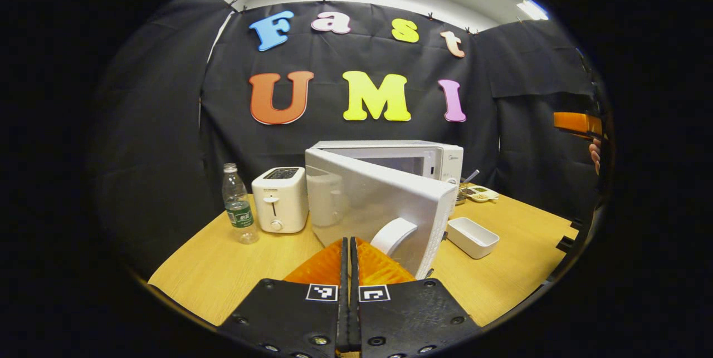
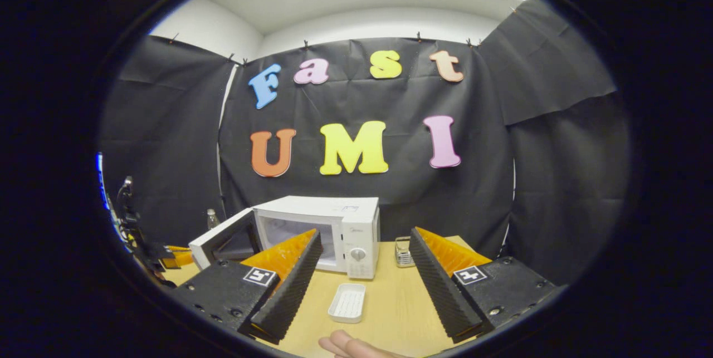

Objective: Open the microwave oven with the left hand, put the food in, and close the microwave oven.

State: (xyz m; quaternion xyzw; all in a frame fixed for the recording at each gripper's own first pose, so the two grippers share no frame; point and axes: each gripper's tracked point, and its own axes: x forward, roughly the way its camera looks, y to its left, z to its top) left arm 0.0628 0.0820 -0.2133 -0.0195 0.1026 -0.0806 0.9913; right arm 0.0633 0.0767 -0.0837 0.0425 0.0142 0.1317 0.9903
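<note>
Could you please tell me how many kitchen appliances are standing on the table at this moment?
2. The microwave, door swung open, stands mid-table against the wall; the toaster stands just beside the door, with a bottle on its other side. Others may be hidden behind the door.

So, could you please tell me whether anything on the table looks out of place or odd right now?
Nothing looks spilled or damaged. The microwave oven has its door swung partly open, as the task needs. The white tray sits empty on the table in front of it, and the toaster and water bottle stand upright.
</note>
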